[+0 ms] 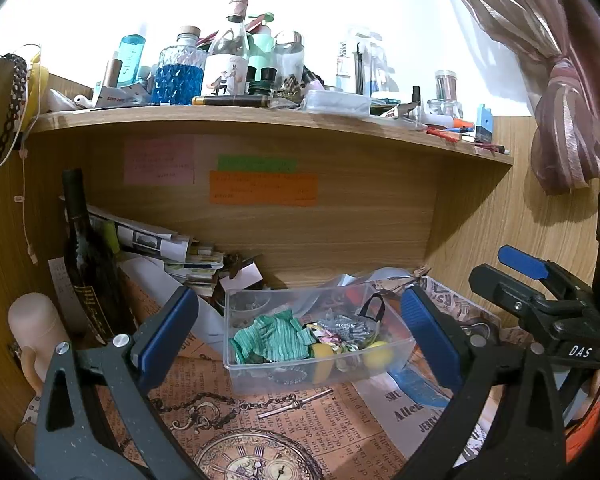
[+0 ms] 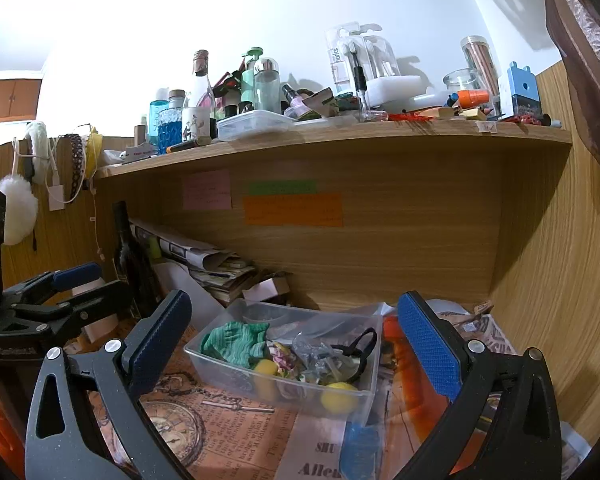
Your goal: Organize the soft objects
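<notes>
While both of my tongs hover over the desk, neither one grips anything: my left gripper (image 1: 298, 332) has its blue pads spread wide, and my right gripper (image 2: 296, 340) is spread just as far. Between the fingers of each I see the clear plastic bin (image 1: 396, 350) (image 2: 370, 394), which sits on the newspaper-print mat (image 1: 260, 432) (image 2: 236, 436) with its pocket-watch picture, under the wooden shelf (image 1: 260, 118) (image 2: 340, 132).

Inside the bin, a green striped cloth (image 1: 276, 338) (image 2: 234, 342) lies crumpled at the left end. Beside it are two yellow sponge balls (image 1: 378, 354) (image 2: 339, 397), one near the middle and one pressed against the front right corner, and between them a tangle of silvery wrappers and a black strap (image 1: 370, 306) (image 2: 364, 344); what else is mixed in there I can't make out clearly through the plastic.

From the left wrist view, my right tool shows at the right edge, off to the side of the bin. A blue flat object (image 1: 414, 388) (image 2: 358, 452) lies on the mat just by the bin's front right corner. Further back, a dark wine bottle (image 1: 86, 256) (image 2: 130, 252) stands at the left, leaning against a pile of papers (image 1: 172, 248) (image 2: 216, 264). Pink, green and orange sticky notes (image 1: 262, 188) (image 2: 292, 210) are on the back panel, and the shelf top is crowded with bottles and jars.
</notes>
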Demonstrator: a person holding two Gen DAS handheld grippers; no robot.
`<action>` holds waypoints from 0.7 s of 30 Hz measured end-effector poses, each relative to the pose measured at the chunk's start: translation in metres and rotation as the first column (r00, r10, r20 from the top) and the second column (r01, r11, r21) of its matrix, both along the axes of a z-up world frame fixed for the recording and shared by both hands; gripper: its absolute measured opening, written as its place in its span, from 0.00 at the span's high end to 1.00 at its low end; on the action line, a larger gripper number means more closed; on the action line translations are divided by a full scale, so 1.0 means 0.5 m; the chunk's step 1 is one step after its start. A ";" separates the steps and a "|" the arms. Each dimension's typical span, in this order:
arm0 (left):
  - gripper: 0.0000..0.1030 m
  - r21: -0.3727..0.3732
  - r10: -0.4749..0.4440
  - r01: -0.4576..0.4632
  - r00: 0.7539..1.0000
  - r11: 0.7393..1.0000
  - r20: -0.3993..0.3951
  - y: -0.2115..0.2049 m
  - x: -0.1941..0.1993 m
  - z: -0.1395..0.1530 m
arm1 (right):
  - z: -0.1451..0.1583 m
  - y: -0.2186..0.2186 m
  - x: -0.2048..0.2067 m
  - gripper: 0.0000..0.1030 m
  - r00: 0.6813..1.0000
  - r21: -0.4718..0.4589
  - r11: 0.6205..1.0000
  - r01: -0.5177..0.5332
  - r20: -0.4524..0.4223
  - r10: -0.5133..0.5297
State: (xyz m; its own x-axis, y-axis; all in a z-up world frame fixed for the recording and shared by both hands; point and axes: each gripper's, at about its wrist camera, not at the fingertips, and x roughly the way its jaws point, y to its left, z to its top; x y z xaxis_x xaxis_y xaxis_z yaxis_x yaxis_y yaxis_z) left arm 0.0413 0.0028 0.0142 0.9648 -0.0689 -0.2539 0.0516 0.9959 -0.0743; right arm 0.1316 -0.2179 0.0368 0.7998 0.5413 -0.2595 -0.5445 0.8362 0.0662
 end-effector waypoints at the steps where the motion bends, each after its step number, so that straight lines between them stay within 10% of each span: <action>1: 0.00 -0.001 0.001 -0.001 1.000 1.000 0.000 0.000 0.000 0.000 | 0.000 0.000 0.000 0.00 1.000 0.000 1.000 0.000 0.000 0.000; 21: 0.00 -0.005 -0.005 0.005 1.000 1.000 -0.004 0.003 0.001 -0.001 | 0.000 0.000 -0.004 0.00 1.000 0.003 1.000 -0.001 0.004 0.001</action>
